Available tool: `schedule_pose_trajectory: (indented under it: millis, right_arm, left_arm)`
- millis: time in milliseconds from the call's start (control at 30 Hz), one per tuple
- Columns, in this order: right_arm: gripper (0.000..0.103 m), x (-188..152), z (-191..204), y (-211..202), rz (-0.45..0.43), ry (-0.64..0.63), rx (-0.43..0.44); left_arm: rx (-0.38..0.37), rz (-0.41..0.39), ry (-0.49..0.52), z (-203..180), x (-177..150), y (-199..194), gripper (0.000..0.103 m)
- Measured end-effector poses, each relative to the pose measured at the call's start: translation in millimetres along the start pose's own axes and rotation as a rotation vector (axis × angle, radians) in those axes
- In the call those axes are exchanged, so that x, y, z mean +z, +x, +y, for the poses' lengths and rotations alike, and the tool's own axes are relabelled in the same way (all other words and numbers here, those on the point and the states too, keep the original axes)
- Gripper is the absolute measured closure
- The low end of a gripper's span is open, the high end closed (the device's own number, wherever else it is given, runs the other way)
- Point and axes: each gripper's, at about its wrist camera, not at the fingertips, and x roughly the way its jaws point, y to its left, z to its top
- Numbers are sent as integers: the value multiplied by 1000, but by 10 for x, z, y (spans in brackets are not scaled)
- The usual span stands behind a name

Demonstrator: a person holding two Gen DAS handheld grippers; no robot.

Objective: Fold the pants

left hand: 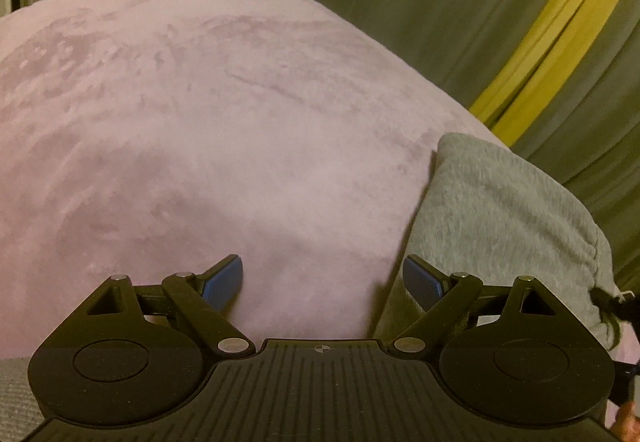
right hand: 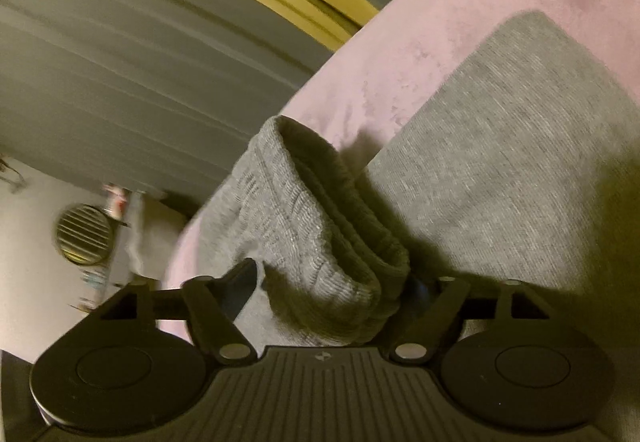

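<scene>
While left tongs (left hand: 322, 282) gape over blanket (left hand: 200, 122); right tongs (right hand: 336, 286) pinch pants (right hand: 320, 234) cuff.

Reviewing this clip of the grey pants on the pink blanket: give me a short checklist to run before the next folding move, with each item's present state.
1. Right tool has fabric between its fingers: ok; the ribbed cuff of the grey pants sits between them.
2. Right tool's pads pressing firmly on the cuff: cannot tell; the fabric hides both pads.
3. Left tool free to take hold: ok; open, nothing between its fingers.
4. Left tool lined up on the pants: not ok; it is over the pink blanket, and the pants' edge lies by its right-hand finger.
5. Fold so far lies flat: cannot tell; only part of the pants shows.
</scene>
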Motion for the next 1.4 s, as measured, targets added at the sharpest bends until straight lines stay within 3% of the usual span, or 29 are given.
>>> schedule_pose_trajectory:
  millis: [100, 333, 467, 567, 767, 967, 1200, 1300, 1333, 1400]
  right_arm:
    - [61, -15, 225, -130, -37, -83, 8]
    - [64, 9, 895, -564, -112, -135, 137]
    - [64, -27, 1085, -915, -183, -136, 200]
    - [64, -34, 1074, -1202, -249, -139, 207]
    - [64, -129, 862, -1584, -328, -143, 119]
    - [64, -217, 540, -1650, -302, -83, 30]
    - [63, -306, 270, -1722, -260, -51, 3]
    - [43, -289, 135, -1795, -276, -57, -171]
    - [29, -277, 103, -1836, -300, -65, -215]
    - [15, -254, 63, -1873, -310, -80, -225]
  left_arm:
    - [3, -6, -15, 17, -3, -11, 11]
    - [-2, -11, -24, 35, -9, -41, 11]
    - [-10, -10, -54, 83, 0, -70, 11]
    - [-22, -14, -61, 102, 7, -93, 11]
    - [-30, -19, -39, 88, 0, -122, 11]
    - [-24, -18, -20, 55, -5, -141, 11]
    - [-9, -21, 26, -31, -18, -148, 11]
    - [-19, -4, 58, -74, -20, -129, 11]
    - [-26, 3, 72, -91, -24, -126, 11]
    - [-41, 12, 112, -149, -43, -124, 10]
